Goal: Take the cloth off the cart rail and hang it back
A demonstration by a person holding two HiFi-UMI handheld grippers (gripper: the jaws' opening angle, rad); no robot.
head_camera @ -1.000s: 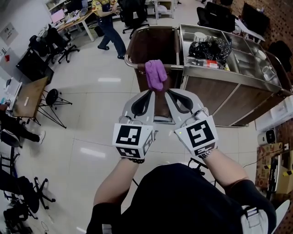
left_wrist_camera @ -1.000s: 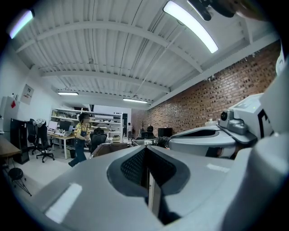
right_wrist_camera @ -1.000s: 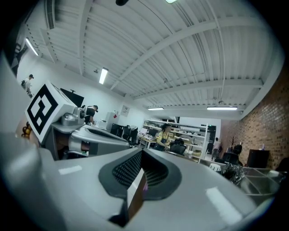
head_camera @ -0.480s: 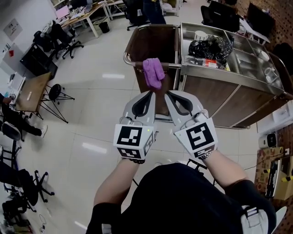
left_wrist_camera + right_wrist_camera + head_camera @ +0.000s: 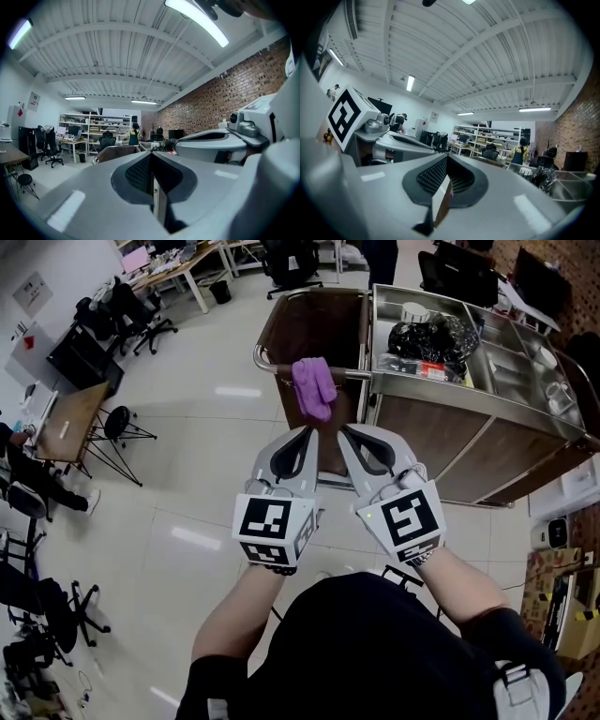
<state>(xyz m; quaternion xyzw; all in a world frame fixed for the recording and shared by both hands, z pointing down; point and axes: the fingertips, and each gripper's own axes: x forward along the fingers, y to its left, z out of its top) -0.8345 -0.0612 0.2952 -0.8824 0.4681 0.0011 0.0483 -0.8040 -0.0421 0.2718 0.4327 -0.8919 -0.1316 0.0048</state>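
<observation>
Over the cart rail (image 5: 274, 370): purple cloth (image 5: 314, 388) draped, hanging down | just short of the rail, below the cloth and apart from it: left gripper (image 5: 307, 431), right gripper (image 5: 344, 431), side by side | both jaws clenched together, nothing between them

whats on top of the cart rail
A purple cloth is draped over the cart rail, hanging down its front. The stretch of rail beneath it is covered.

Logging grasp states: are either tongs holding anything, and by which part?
Nothing is held. The left tongs and right tongs are both shut and empty; the purple cloth hangs on the cart rail, ahead of them.
</observation>
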